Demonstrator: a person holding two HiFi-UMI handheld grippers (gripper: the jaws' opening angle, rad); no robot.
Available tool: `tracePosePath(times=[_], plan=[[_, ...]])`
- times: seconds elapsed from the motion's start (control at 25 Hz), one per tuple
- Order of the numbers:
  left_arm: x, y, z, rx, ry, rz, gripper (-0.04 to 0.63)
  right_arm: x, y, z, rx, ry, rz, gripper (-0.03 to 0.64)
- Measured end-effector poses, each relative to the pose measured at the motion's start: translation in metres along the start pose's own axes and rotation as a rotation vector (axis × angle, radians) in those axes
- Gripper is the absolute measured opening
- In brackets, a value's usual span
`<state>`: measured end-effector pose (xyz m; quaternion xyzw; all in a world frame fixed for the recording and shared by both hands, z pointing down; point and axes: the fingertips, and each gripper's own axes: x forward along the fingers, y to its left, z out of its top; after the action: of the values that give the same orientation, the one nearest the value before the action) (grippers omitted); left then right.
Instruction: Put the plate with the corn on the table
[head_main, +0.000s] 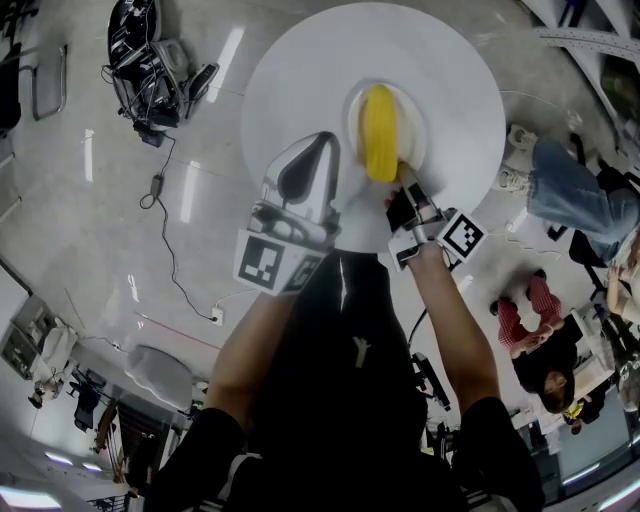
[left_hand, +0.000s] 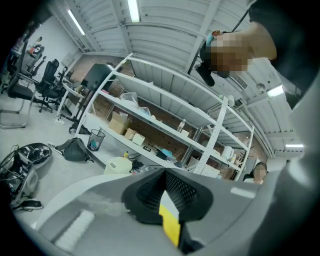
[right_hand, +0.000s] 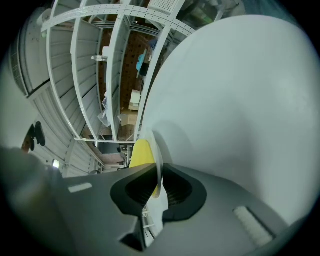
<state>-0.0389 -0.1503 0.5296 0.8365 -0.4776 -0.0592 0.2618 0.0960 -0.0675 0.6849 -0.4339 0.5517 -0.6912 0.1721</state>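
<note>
A white plate with a yellow corn cob sits over the middle of the round white table. My right gripper is shut on the plate's near rim. In the right gripper view the thin rim runs between the black pads, with the corn behind it and the table filling the right. I cannot tell whether the plate rests on the table. My left gripper hovers left of the plate with its jaws together, holding nothing. In its own view the left gripper points at shelving.
A heap of gear and a cable lie on the floor at the left. People sit on the floor to the right of the table. Metal shelves with boxes stand across the room, with office chairs at the left.
</note>
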Motion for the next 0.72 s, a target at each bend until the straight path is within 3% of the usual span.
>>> tracePosePath(times=[0.72], plan=[[-0.003, 0.003, -0.001, -0.018, -0.001, 0.0, 0.005, -0.005, -0.014, -0.001, -0.047, 0.024, -0.216, 0.04]])
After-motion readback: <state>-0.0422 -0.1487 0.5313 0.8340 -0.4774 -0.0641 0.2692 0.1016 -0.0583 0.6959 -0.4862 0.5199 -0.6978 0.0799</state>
